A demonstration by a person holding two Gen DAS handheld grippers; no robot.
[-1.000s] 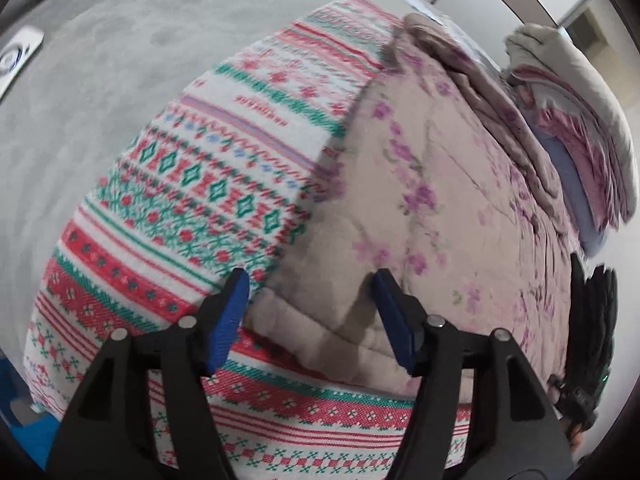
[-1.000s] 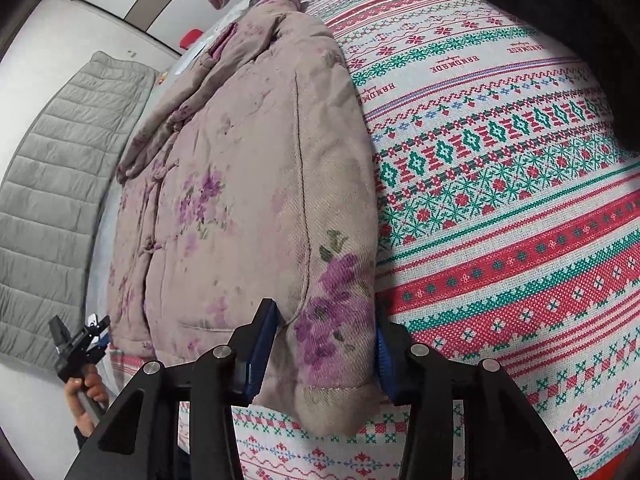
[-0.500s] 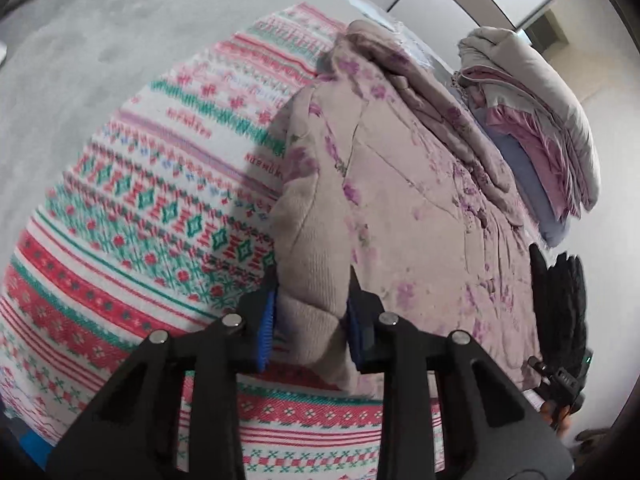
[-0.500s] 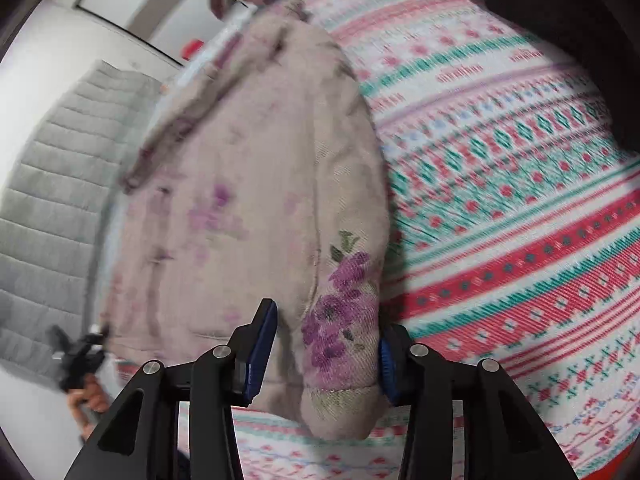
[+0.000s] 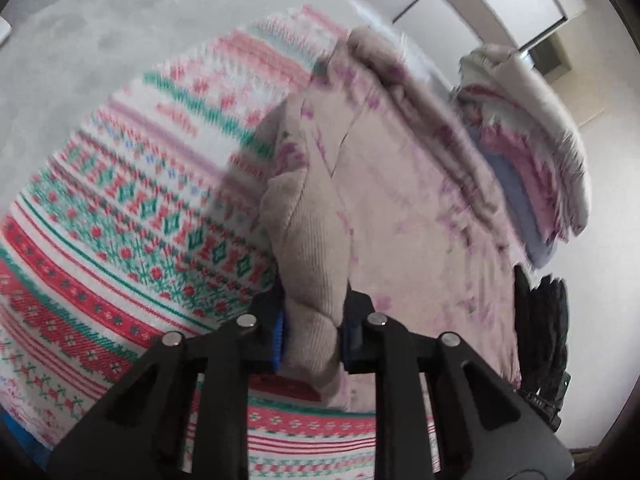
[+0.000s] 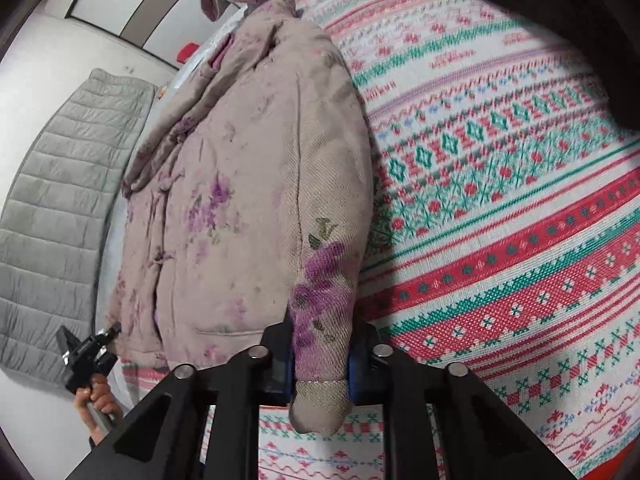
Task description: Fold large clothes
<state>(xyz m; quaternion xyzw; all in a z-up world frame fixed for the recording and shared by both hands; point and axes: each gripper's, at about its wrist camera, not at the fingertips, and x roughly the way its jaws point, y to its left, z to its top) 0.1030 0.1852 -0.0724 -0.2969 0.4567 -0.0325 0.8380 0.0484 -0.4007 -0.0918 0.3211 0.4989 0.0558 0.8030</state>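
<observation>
A padded pink jacket with purple flowers (image 5: 404, 216) (image 6: 224, 200) lies spread on a patterned red, green and white blanket (image 5: 132, 220) (image 6: 500, 184). My left gripper (image 5: 314, 332) has its jaws closing, and its blue pads press on the jacket's near left corner, which is lifted off the blanket. In the right wrist view my right gripper (image 6: 320, 364) has its jaws closing too, with its pads squeezing the flowered end of a sleeve at the jacket's right edge. The left gripper (image 6: 90, 354), held in a hand, also shows at the lower left of that view.
A stack of folded bedding (image 5: 532, 152) sits beyond the jacket. A grey quilted mat (image 6: 60, 200) lies on the floor left of the bed. A dark garment (image 5: 544, 328) (image 6: 560, 20) lies at the blanket's edge. Grey carpet (image 5: 120, 32) spreads to the left.
Both grippers have gone from standing wide around the jacket's edge to pinching it. The left one has lifted its corner, and the view there has tilted upward.
</observation>
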